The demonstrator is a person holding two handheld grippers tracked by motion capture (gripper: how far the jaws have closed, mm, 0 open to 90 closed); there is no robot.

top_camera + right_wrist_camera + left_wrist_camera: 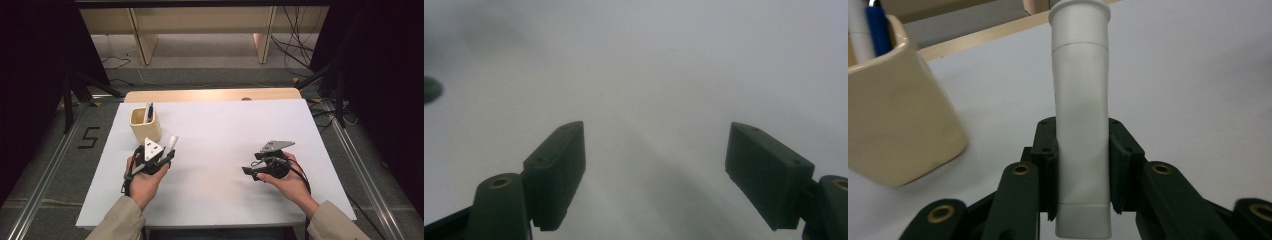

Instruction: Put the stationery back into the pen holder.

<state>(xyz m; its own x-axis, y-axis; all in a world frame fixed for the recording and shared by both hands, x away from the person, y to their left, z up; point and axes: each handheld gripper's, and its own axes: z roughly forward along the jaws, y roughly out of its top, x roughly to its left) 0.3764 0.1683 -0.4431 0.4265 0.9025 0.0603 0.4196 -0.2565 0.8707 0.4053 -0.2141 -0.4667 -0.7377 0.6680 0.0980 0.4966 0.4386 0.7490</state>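
My left gripper [166, 154] [1083, 170] is shut on a white tube-shaped marker [1082, 115] [172, 142], whose flared end points away from the jaws. It hovers just right of a cream pen cup [145, 125] [893, 120] holding a blue pen [149, 112] [878, 27] and a white one. My right gripper [248, 172] [656, 175] rests low over the white table sheet [220, 130] at the right, jaws wide apart with nothing between them.
The white sheet [649, 65] covers a wooden table [210, 95] whose far edge shows behind it. Beyond lie grey floor, cables [295, 45] and wooden shelf legs. Metal rails [45, 170] run along both sides.
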